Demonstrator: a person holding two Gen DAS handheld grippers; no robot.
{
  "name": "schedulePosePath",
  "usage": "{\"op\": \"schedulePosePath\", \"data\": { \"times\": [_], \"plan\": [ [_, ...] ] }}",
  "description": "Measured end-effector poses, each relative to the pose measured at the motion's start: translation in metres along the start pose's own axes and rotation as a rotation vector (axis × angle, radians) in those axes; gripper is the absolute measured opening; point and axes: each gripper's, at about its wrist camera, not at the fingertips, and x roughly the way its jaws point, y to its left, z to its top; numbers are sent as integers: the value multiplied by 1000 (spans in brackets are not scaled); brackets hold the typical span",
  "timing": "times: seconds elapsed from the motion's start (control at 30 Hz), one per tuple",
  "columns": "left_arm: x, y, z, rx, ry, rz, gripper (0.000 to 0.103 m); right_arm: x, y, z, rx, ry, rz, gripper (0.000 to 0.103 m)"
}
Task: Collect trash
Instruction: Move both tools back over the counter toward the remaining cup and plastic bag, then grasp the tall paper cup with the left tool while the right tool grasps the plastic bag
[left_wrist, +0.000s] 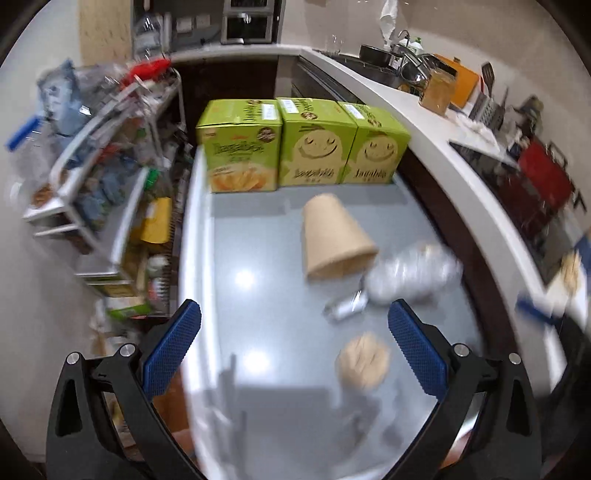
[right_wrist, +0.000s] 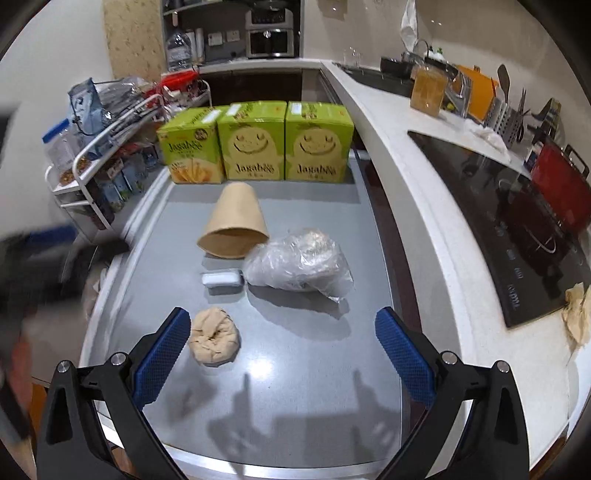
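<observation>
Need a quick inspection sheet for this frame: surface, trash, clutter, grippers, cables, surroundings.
Surface: grey tabletop, glossy, lamp glare.
Job's things: tan paper cup on its side; crumpled clear plastic bag; small white squashed container; beige crumpled paper ball.
Clutter: three green snack boxes at the far edge.
Grippers: left gripper open, empty; right gripper open, empty.
Cables: nothing seen.
Surroundings: white wire rack left; black cooktop right.

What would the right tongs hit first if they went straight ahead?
Probably the crumpled plastic bag, which lies between the open right tongs and the boxes; the paper wad sits left of that line. Depth is unclear.
</observation>
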Motion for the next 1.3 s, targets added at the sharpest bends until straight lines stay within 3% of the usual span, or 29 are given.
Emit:
{"op": "schedulePosePath", "data": {
  "times": [0.1,0.23,0.47,0.57,0.67,0.9,1.3],
  "plan": [
    [34,-11,29,-22,39,-30,102,12,-1,-1,-8,18,-14,98],
    [88,-32,56,-15,100,-1,101,24,-2,1,-15,34,-27,98],
    [140,-44,60,14,184,38,101,39,-8,5,-3,55,-15,98],
    [156,-39,55,67,211,105,101,45,-9,9,-11,60,-10,98],
    [153,-22,49,69,198,118,100,48,-10,12,-16,58,-2,98],
    [124,18,30,99,222,34,99,62,-8,19,-34,77,8,98],
    [125,10,37,167,193,42,99,111,-7,54,7,135,11,98]
  ]
}}
